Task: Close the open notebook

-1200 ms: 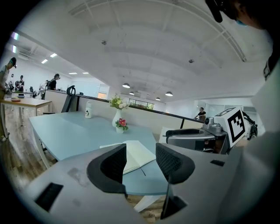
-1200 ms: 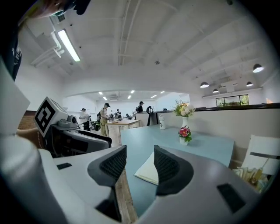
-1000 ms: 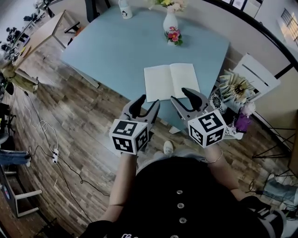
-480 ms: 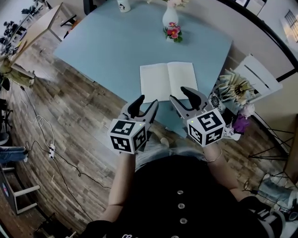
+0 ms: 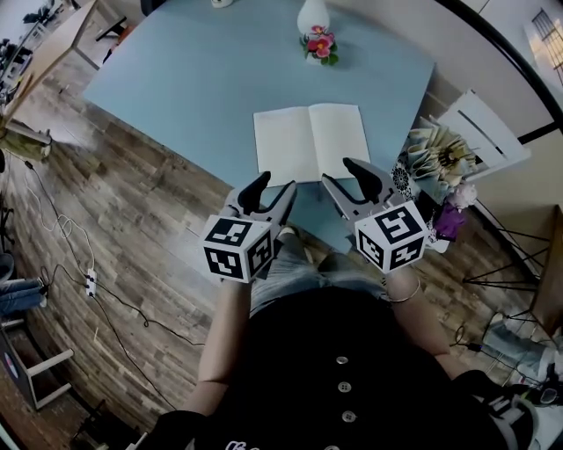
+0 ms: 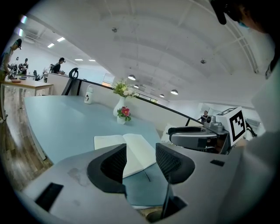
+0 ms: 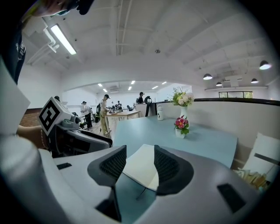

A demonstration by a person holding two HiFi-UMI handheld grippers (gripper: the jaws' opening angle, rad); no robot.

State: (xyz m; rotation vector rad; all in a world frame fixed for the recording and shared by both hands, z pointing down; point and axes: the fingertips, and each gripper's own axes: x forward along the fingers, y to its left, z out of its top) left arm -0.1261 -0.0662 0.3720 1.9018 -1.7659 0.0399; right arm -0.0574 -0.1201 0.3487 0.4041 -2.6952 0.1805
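An open notebook (image 5: 310, 142) with blank white pages lies flat on the light blue table (image 5: 202, 79), near its front edge. It also shows beyond the jaws in the left gripper view as the notebook (image 6: 135, 148) and in the right gripper view as the notebook (image 7: 142, 168). My left gripper (image 5: 268, 191) hovers open just short of the table's front edge, below the notebook's left page. My right gripper (image 5: 345, 175) is open too, over the front edge below the right page. Neither holds anything.
A white vase (image 5: 313, 16) and a small pot of pink flowers (image 5: 318, 46) stand behind the notebook. A white chair (image 5: 479, 123) and a stand with paper flowers (image 5: 440, 158) sit right of the table. Wooden floor with cables lies to the left.
Both grippers have come a little closer to the notebook and the table edge. The view has shifted forward, so the table sits lower in the frame. Both stay open.
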